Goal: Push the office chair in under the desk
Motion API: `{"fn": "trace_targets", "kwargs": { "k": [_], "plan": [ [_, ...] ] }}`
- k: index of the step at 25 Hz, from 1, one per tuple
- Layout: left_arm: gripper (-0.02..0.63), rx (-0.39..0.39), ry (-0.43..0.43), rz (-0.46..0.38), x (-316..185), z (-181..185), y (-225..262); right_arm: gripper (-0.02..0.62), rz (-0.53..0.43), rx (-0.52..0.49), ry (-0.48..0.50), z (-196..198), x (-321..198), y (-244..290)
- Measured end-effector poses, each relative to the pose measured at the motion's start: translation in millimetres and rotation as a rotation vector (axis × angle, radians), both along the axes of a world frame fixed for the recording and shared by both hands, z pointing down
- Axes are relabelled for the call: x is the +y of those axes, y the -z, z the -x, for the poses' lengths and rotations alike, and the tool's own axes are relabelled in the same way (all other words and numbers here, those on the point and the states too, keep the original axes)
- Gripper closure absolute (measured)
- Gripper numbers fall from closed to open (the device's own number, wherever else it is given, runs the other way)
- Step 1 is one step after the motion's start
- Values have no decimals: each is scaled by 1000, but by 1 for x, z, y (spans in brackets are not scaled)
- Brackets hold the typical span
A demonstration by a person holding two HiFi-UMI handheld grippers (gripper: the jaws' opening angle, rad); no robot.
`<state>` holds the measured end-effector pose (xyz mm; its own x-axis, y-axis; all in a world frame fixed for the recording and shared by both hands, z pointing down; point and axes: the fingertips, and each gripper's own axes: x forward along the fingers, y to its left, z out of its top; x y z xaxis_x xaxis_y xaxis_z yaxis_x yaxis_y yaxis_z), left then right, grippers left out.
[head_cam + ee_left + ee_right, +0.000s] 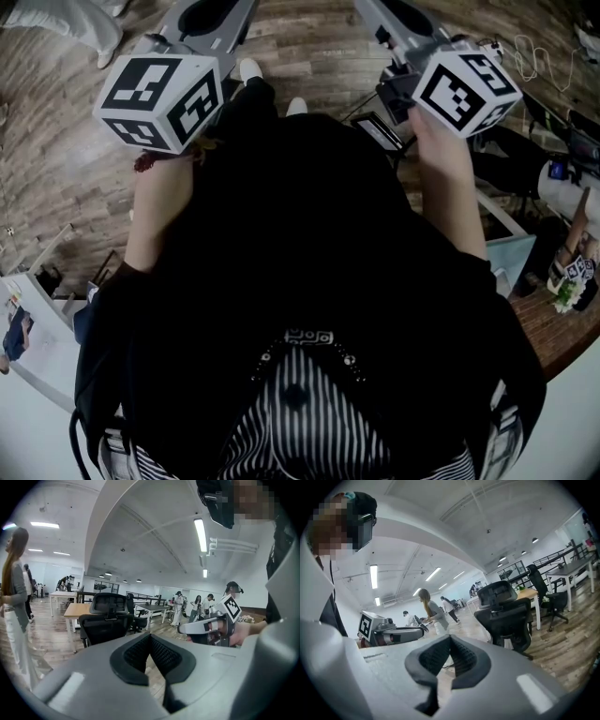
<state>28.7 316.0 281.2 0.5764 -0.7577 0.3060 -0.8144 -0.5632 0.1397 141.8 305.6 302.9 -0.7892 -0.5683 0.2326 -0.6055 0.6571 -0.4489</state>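
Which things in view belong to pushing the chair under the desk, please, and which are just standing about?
Job: office chair; wooden desk; left tool; right tool, both shut.
Just about: dark table; person in grey; distant people.

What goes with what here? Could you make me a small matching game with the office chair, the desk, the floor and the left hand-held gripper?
Things:
1. office chair
2. desk
3. floor
4. left hand-held gripper

Descriptions:
A. light wooden top
B. jaws shut, nothing between them
C. black, with a headrest
D. brown planks

Pairs: 1-C, 2-A, 3-D, 4-B.
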Motion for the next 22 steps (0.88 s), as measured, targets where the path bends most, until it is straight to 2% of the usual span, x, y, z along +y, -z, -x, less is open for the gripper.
{"fn": "trace_targets", "kwargs": {
  "k": [5, 14, 22],
  "plan": [
    [607, 16, -17, -5, -24, 1, -5, 594, -11, 10, -14, 2, -21, -2],
    [607, 38, -70, -12, -98, 8, -2, 594, 13, 34, -67, 5, -85, -1],
    [607, 40, -87, -10, -145, 47, 6, 594, 7, 37, -72, 46, -130, 12]
  ]
}}
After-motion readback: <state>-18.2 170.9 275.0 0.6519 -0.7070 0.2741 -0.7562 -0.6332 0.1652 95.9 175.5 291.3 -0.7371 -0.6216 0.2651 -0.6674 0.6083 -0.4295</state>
